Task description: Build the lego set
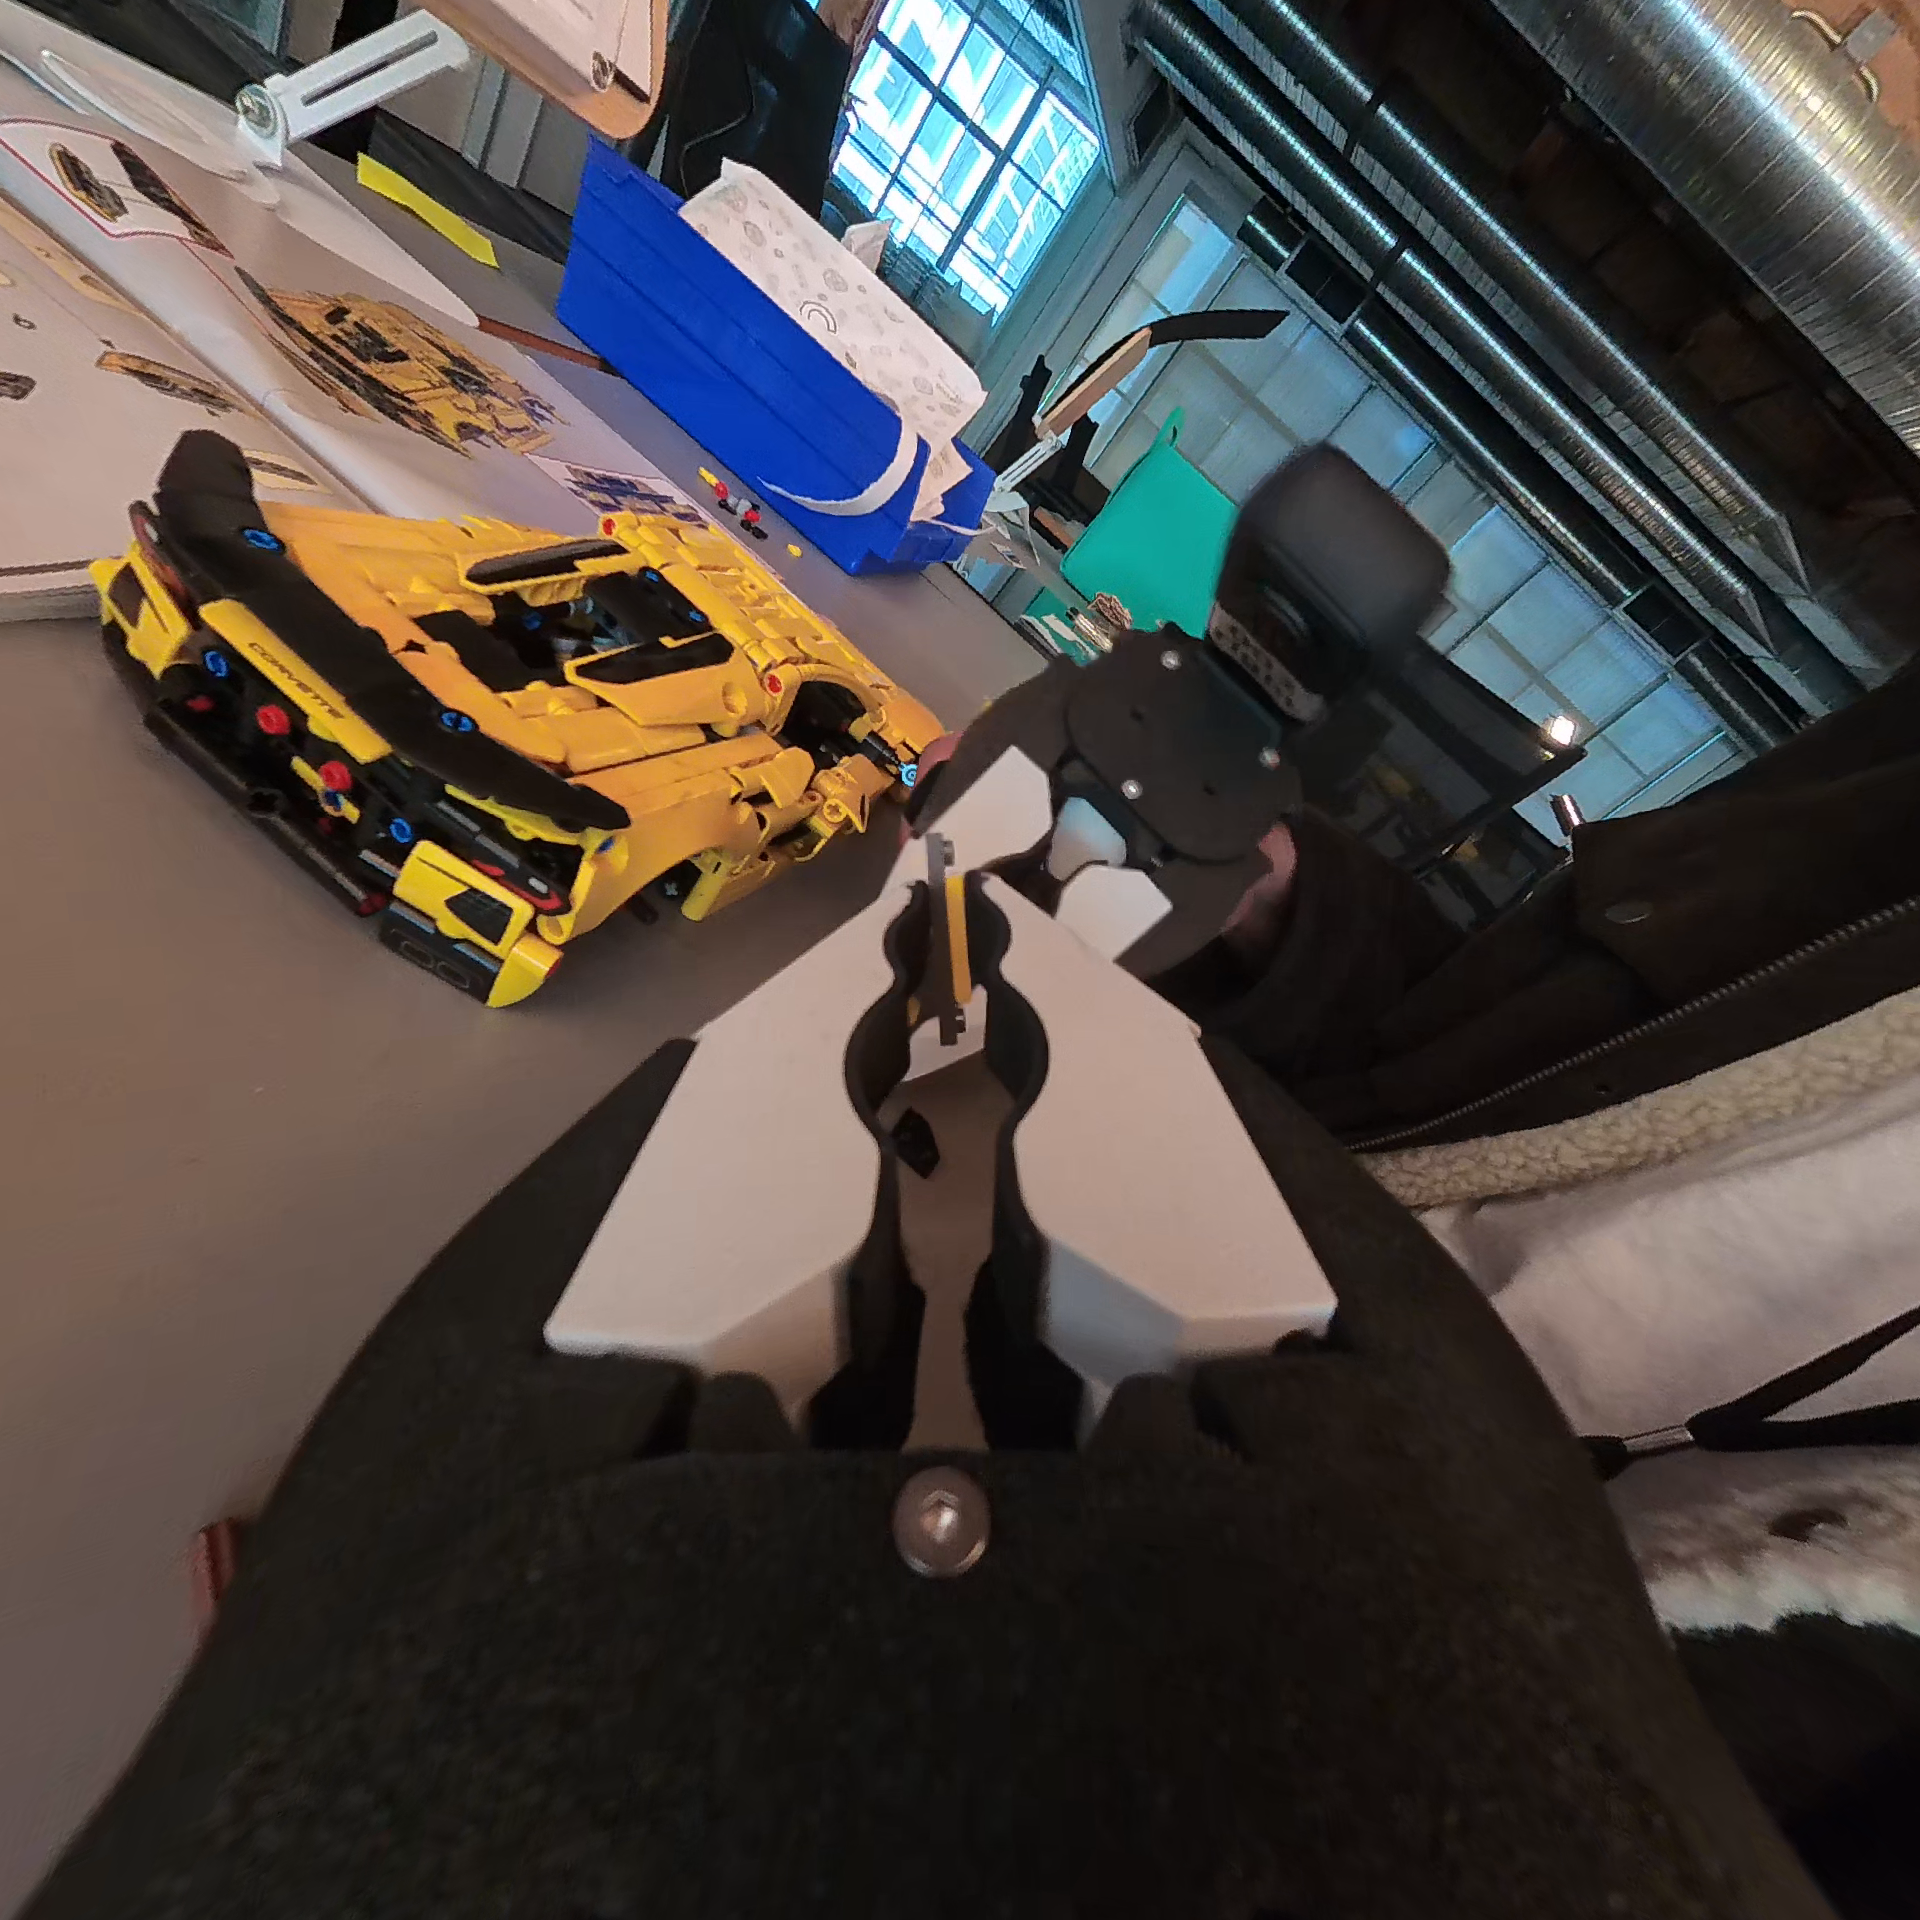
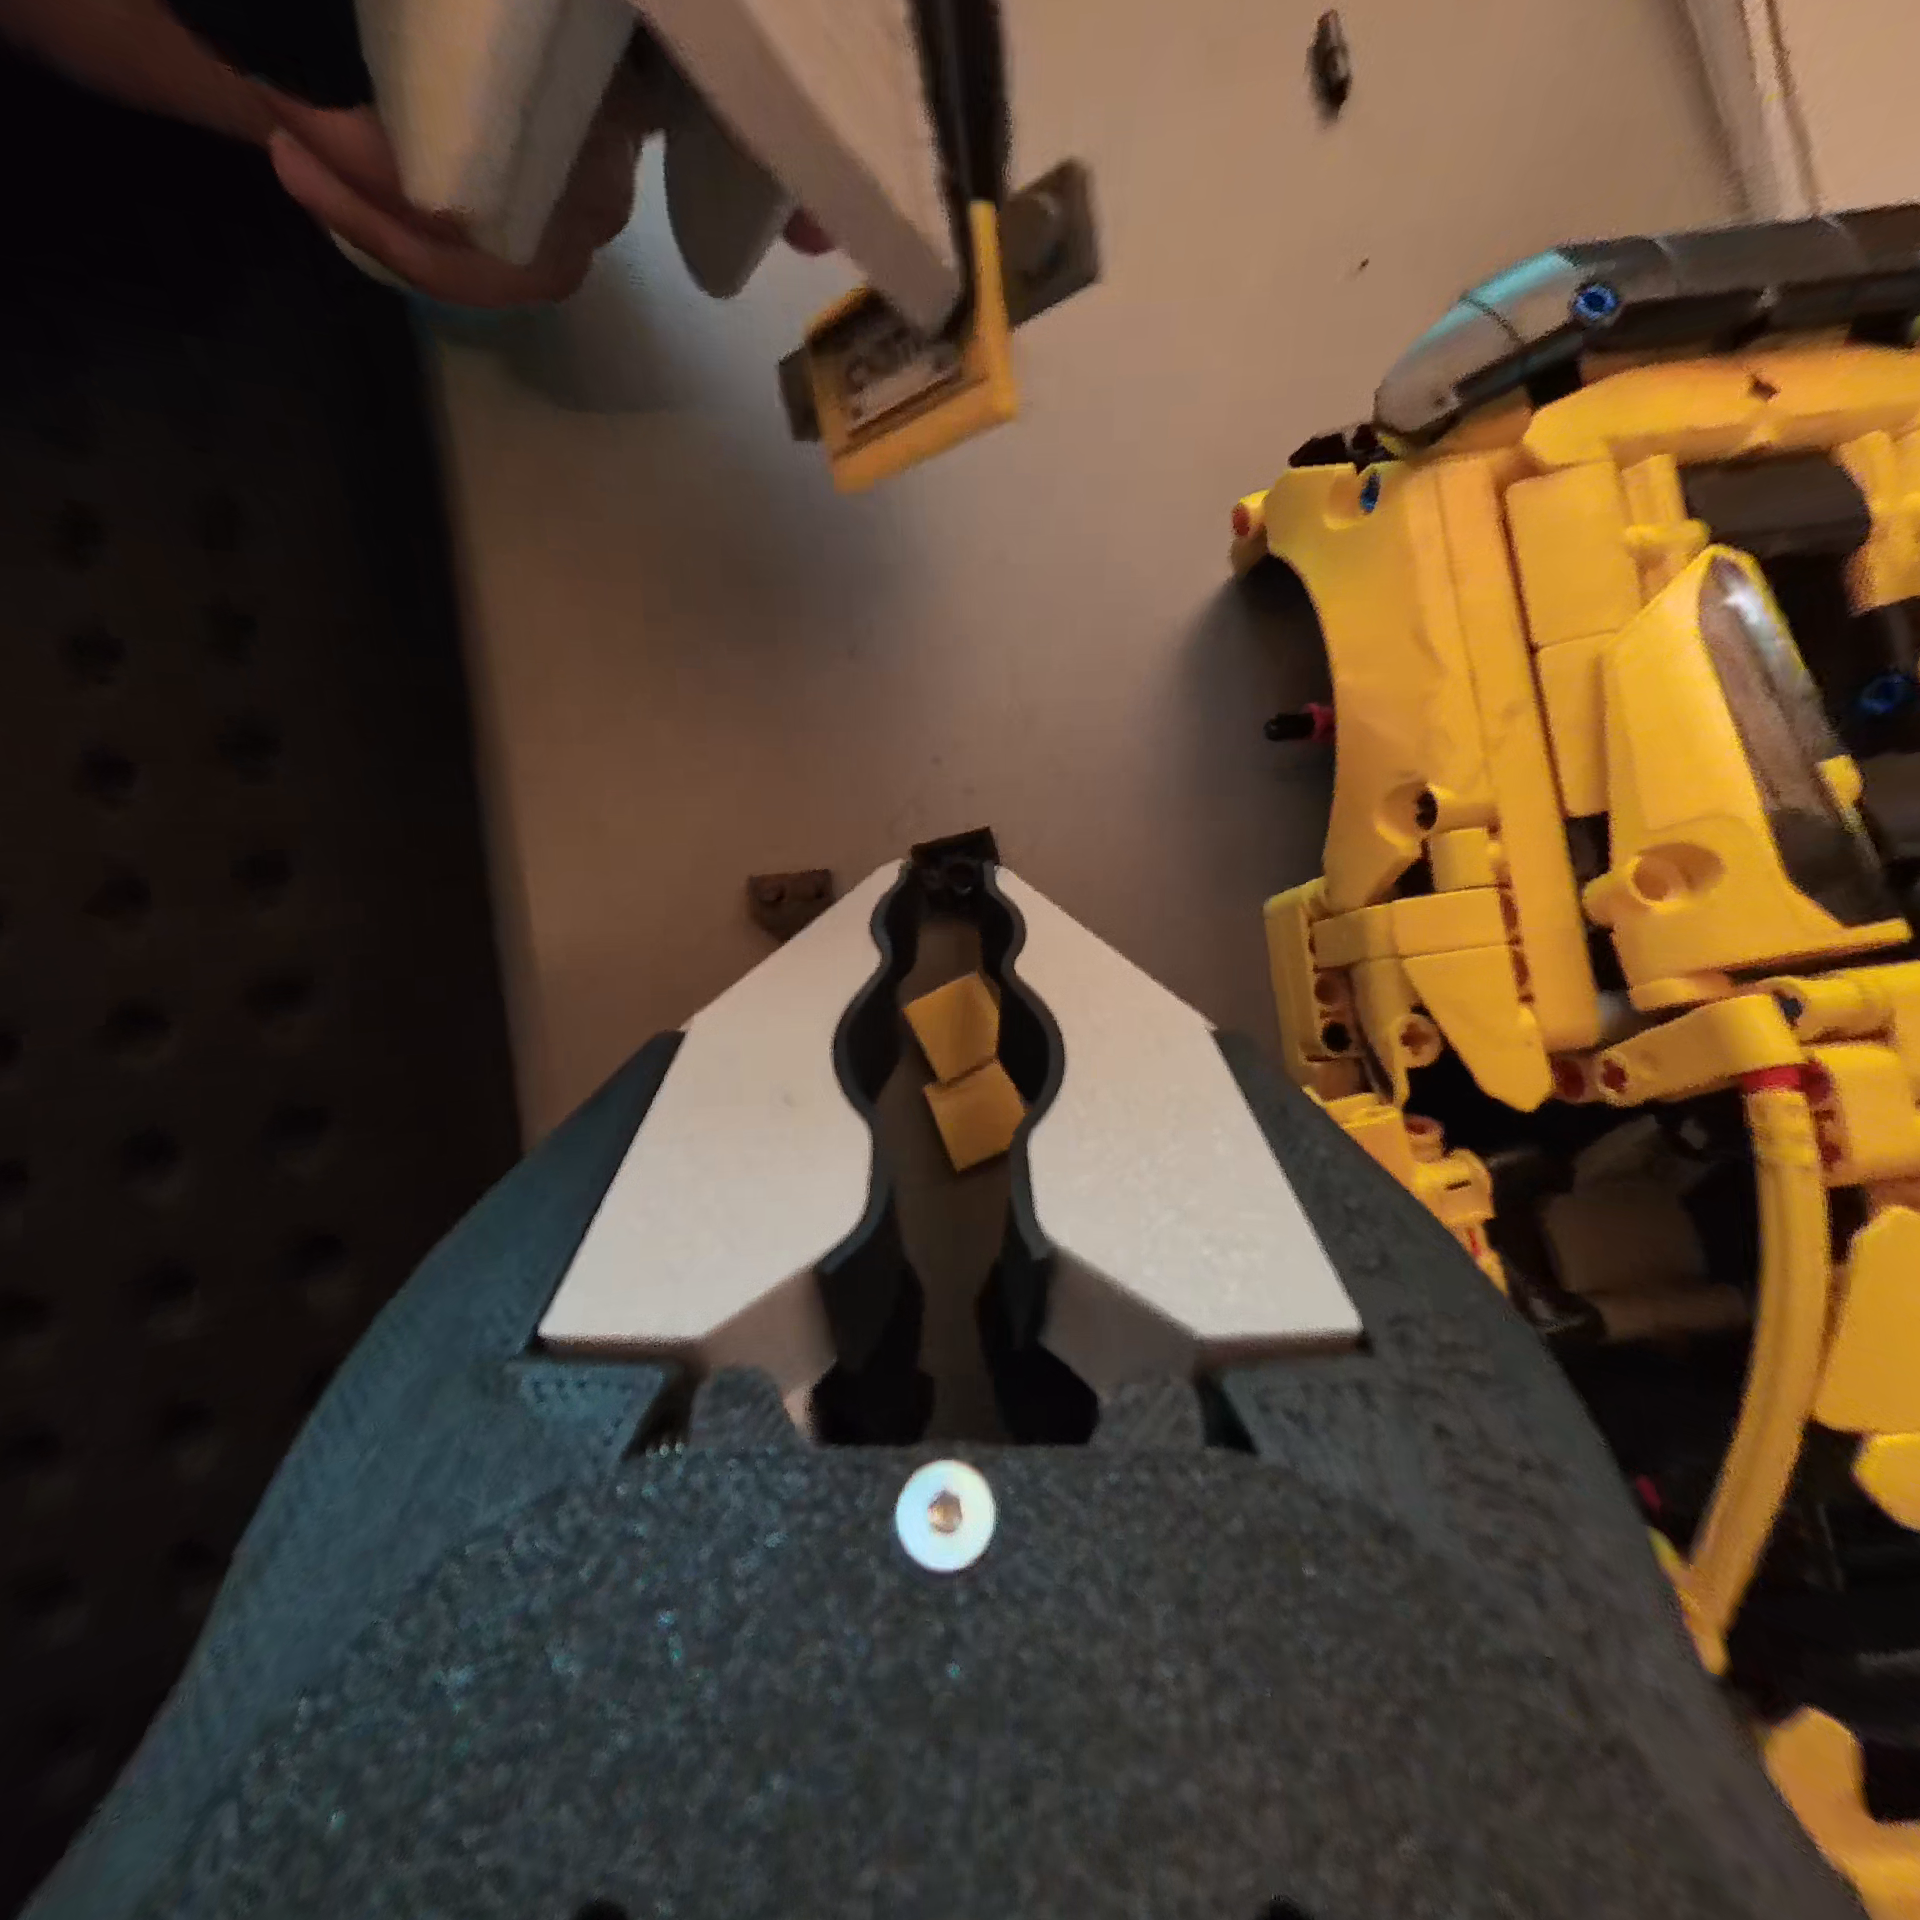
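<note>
My left gripper [image 1: 948, 935] is shut on a flat yellow and grey plate piece [image 1: 958, 951], held edge-on above the table. The same piece [image 2: 914, 364] and the left gripper [image 2: 966, 249] show at the top of the right wrist view. My right gripper [image 2: 952, 868] is shut on a small black piece [image 2: 954, 854] at its tips, close to the table. Two small yellow pieces [image 2: 961, 1070] show in the gap between its fingers; I cannot tell whether they are held. The yellow lego car [image 1: 499, 717] stands on the table; its side [image 2: 1558, 779] is just right of the right gripper.
An open instruction booklet [image 1: 260, 343] lies behind the car, with a blue bin [image 1: 727, 353] holding a paper bag farther back. Small loose pieces [image 1: 738, 509] lie near the bin. A small dark piece [image 2: 790, 894] lies on the grey table [image 2: 727, 675]. A hand [image 2: 436, 218] holds the left gripper. My hands' fingertips stand some 9 centimeters from each other.
</note>
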### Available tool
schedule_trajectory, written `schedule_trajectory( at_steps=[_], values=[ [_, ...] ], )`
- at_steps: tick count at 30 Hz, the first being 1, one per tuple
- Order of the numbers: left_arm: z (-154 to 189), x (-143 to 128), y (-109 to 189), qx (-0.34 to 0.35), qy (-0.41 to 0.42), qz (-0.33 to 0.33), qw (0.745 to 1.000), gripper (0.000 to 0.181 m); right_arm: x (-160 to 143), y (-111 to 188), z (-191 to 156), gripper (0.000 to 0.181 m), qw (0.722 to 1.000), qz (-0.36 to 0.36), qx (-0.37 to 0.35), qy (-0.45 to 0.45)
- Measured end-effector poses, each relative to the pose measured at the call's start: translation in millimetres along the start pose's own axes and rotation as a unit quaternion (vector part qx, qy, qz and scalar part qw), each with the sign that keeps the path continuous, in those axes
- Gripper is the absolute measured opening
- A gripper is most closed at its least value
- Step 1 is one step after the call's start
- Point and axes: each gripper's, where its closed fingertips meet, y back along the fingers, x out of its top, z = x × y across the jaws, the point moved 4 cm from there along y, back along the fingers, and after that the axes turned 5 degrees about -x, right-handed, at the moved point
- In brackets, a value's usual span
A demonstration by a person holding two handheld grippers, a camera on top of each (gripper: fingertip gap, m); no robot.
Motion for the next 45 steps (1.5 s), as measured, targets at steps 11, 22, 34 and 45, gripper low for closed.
schedule_trajectory(
  at_steps=[11, 22, 34, 45],
  values=[
    [0.3, 1.1, 1.3, -0.002, 0.002, 0.006, 1.000, 0.006, -13.0, 10.9, 3.4, 0.016, 0.953, 0.028, 0.180, -0.242],
    [0.2, 0.5, 0.8, -0.002, 0.002, 0.004, 1.000, 0.006, -14.5, 25.6, -14.6, 0.029, 0.998, 0.043, 0.038, 0.005],
    [0.4, 0.7, 0.9, -0.002, 0.002, 0.004, 1.000, 0.006, -21.7, 12.4, -11.1, 0.016, 0.999, 0.038, 0.004, 0.027],
    [0.2, 0.8, 0.9, -0.002, 0.003, 0.004, 1.000, 0.006, -22.9, 19.8, -34.7, 0.027, 0.997, 0.020, 0.051, -0.055]
  ],
)
